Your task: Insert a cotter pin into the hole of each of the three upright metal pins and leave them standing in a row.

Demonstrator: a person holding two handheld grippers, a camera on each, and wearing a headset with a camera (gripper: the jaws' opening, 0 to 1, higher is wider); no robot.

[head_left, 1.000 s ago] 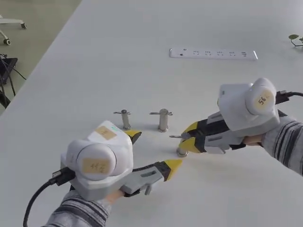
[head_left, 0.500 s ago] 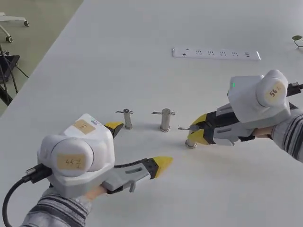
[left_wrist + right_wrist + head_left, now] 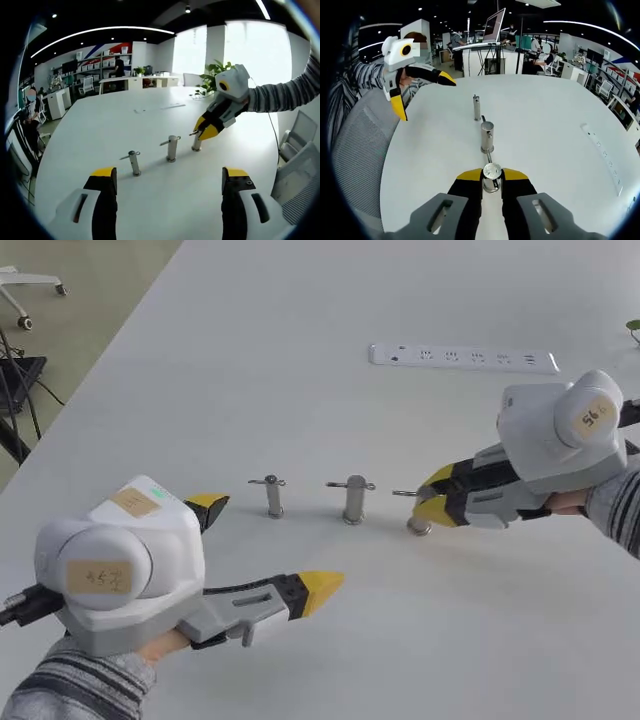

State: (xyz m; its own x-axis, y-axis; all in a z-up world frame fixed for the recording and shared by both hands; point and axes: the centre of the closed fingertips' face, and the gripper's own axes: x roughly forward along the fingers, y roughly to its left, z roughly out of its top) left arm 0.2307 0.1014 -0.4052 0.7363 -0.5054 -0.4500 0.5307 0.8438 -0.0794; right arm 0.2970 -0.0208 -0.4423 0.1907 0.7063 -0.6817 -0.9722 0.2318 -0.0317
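Our right gripper (image 3: pixel 432 497) pinches the short upright silver metal pin (image 3: pixel 491 171) just right of the middle pin (image 3: pixel 354 499); our left gripper (image 3: pixel 270 543) holds its jaws spread, front-left of that middle pin.

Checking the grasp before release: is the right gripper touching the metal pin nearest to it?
Touching. In the right gripper view, the right gripper has both yellow jaw tips pressed against the metal pin, with no gap on either side.
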